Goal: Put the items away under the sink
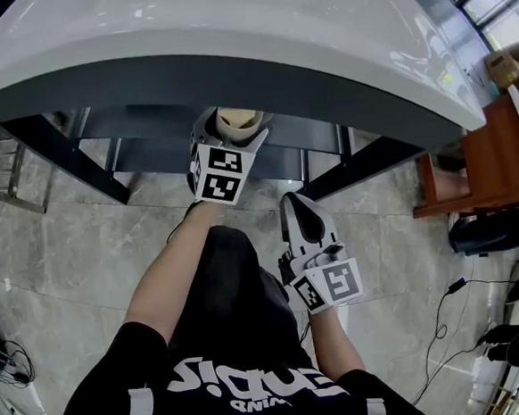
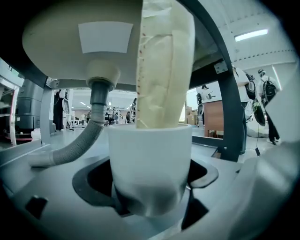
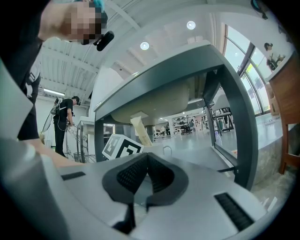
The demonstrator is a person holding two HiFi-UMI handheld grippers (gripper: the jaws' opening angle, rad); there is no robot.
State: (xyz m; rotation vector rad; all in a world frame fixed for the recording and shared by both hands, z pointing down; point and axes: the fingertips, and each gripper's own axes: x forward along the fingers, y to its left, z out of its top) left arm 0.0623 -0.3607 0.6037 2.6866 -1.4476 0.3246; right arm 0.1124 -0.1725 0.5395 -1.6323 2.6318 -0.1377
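Note:
My left gripper [image 1: 225, 147] reaches under the white sink counter [image 1: 228, 34], shut on a white cup [image 2: 150, 164]. A tall beige paper packet [image 2: 161, 65] stands in the cup. In the head view only the cup's rim [image 1: 237, 121] shows past the marker cube. The basin's underside [image 2: 70, 37] and its grey drain hose [image 2: 77, 145] hang just behind the cup. My right gripper [image 1: 301, 215] is held lower and nearer my body, over the floor, shut with nothing in it [image 3: 147, 180]. The right gripper view shows the left gripper's cube [image 3: 121, 147] and the packet [image 3: 139, 130].
Dark metal legs [image 1: 67, 154] and a grey lower shelf [image 1: 274, 161] frame the space under the sink. A wooden cabinet [image 1: 497, 156] stands at the right. Cables [image 1: 456, 321] trail over the marble floor. A person [image 3: 63, 124] stands far off.

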